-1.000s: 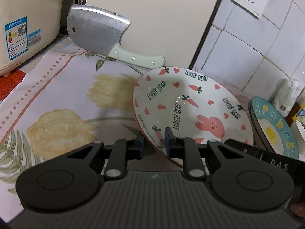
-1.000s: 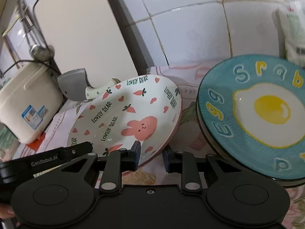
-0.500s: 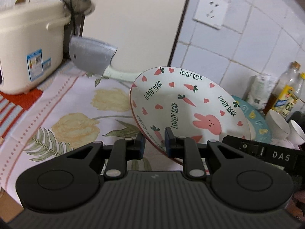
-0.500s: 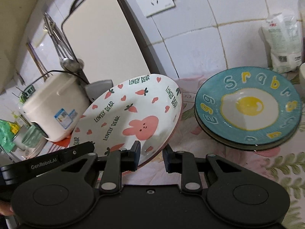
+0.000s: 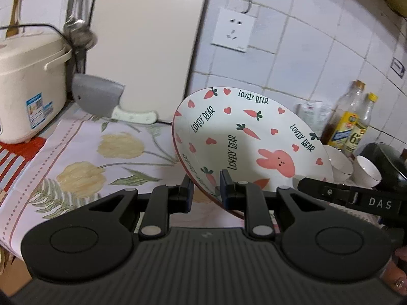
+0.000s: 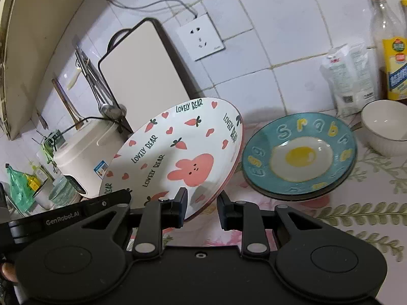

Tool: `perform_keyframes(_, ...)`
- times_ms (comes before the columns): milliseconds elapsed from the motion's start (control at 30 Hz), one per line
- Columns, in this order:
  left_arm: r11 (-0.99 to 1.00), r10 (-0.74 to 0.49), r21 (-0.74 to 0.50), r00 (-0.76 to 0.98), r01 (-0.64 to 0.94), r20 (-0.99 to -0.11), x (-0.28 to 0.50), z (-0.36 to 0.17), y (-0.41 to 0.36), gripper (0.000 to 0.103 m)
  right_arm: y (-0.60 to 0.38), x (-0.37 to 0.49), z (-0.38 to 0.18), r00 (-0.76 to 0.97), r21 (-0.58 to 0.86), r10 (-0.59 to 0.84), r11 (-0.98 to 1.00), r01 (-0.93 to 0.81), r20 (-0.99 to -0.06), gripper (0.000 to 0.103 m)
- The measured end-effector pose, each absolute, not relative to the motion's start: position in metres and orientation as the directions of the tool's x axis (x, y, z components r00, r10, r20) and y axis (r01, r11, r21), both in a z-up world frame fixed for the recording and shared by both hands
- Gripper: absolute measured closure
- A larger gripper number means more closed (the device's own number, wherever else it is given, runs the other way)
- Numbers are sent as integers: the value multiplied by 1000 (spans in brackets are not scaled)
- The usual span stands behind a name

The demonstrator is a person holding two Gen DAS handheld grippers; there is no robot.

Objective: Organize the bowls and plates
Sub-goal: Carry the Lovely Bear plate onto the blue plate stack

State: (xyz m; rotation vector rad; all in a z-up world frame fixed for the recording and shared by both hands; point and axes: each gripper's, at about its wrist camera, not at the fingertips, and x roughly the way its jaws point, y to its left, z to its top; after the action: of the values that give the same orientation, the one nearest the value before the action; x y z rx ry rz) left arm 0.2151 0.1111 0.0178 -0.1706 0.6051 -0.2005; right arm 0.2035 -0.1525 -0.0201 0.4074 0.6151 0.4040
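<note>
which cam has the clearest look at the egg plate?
Right wrist. The blue fried-egg plate lies whole and unblocked on the floral cloth, right of the rabbit plate, its yolk and raised letters readable. In the left wrist view the rabbit plate covers it; no part can be made out.

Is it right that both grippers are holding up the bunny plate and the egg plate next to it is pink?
Nearly. The left gripper and the right gripper do each pinch the rim of the bunny plate, tilted above the counter. But the egg plate is not pink: it is teal blue with a fried egg in the middle, as the right wrist view shows.
</note>
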Motion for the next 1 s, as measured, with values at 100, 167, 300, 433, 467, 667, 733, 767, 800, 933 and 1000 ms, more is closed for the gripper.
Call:
perform_keyframes(100, 959, -264, -232, 800, 160, -539, 215, 22, 99, 84, -164, 198, -15, 754, 474, 462, 851, -228, -467, 73)
perform_keyframes(167, 954, -283, -246, 788, 171, -547, 218, 24, 91, 84, -174, 195, -13, 765, 468, 450, 856, -221, -461, 73)
perform_keyframes(300, 943, -321, -266, 765, 201, -558, 225, 19, 72, 84, -197, 196, -11, 776, 479, 432, 856, -194, -459, 73)
perform_keyframes(433, 937, -341, -269, 749, 222, -568, 234, 11, 52, 84, -214, 198, -15, 777, 480, 412, 862, -163, -476, 73)
perform_keyframes(467, 936, -345, -271, 744, 226, -572, 238, 8, 46, 84, -218, 200, -17, 777, 480, 407, 864, -156, -480, 73)
perform_keyframes(667, 927, -371, -289, 713, 241, -595, 261, -9, 24, 84, -238, 214, -28, 774, 473, 375, 874, -112, -511, 73)
perform_keyframes(733, 927, -370, -289, 705, 239, -604, 269, -17, 19, 84, -241, 220, -34, 768, 470, 367, 877, -98, -525, 73)
perform_keyframes(767, 927, -369, -290, 701, 237, -610, 273, -21, 16, 84, -243, 223, -37, 764, 469, 363, 878, -89, -533, 73)
perform_keyframes(800, 928, -369, -291, 695, 233, -617, 277, -24, 15, 84, -243, 226, -41, 761, 467, 359, 880, -83, -541, 73)
perform_keyframes(933, 929, -367, -292, 677, 228, -638, 292, -35, 10, 84, -247, 239, -51, 748, 466, 355, 882, -69, -561, 73)
perform_keyframes(1000, 930, -364, -290, 671, 225, -647, 299, -39, 7, 84, -248, 245, -55, 741, 468, 355, 881, -61, -570, 73)
